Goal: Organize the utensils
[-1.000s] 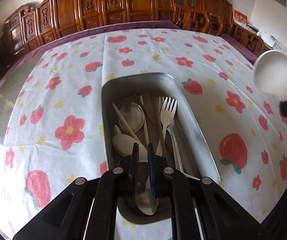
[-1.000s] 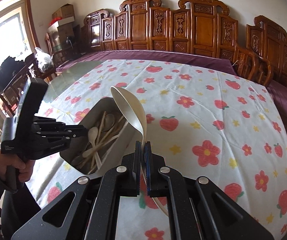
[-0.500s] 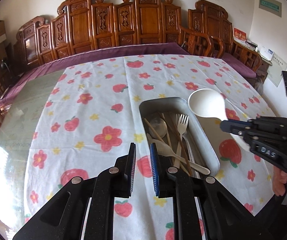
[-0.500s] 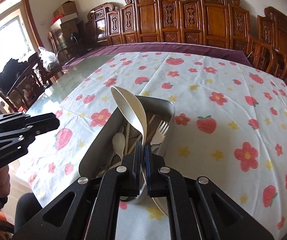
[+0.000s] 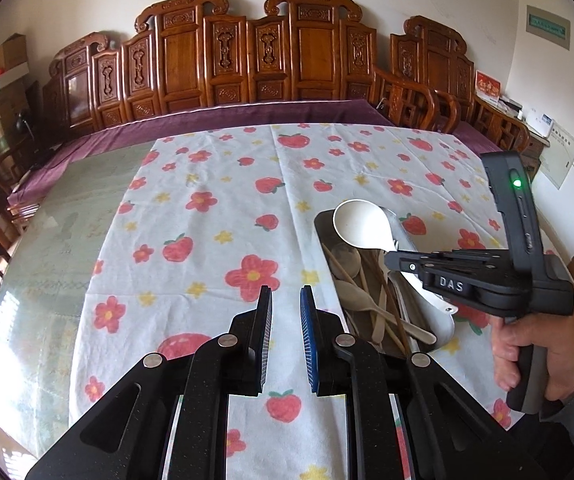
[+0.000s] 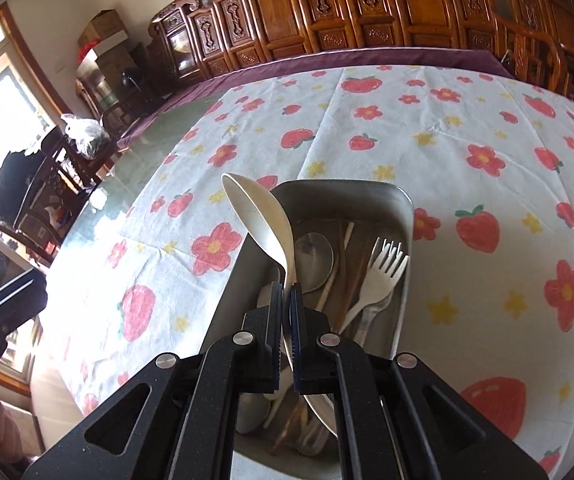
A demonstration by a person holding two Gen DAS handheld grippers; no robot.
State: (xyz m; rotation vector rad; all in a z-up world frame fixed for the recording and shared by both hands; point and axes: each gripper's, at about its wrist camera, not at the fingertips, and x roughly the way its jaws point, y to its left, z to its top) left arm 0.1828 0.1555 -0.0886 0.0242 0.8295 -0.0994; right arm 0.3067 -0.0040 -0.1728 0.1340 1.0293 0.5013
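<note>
A metal tray [image 6: 347, 196] lies on the flowered tablecloth and holds a metal spoon [image 6: 313, 256], a white fork [image 6: 383, 268], chopsticks [image 6: 343, 240] and other pale spoons. My right gripper [image 6: 286, 286] is shut on the handle of a large white spoon [image 6: 259, 216], whose bowl tilts up over the tray's left side. The left wrist view shows the same spoon [image 5: 361, 226] and right gripper [image 5: 391, 258] above the tray [image 5: 443, 328]. My left gripper [image 5: 286, 290] hangs over the cloth to the left of the tray, its jaws a little apart with nothing between them.
The flowered tablecloth [image 5: 215, 216] covers most of a glass-topped table [image 5: 59, 240], bare on its left. A purple cloth [image 5: 247, 114] and carved wooden chairs [image 5: 307, 48] line the far side. A person's hand [image 5: 527, 356] holds the right gripper at the table's right edge.
My left gripper has drawn back, up and left, away from the tray, with its jaws slightly wider. My right gripper has carried the white spoon from the right to over the tray.
</note>
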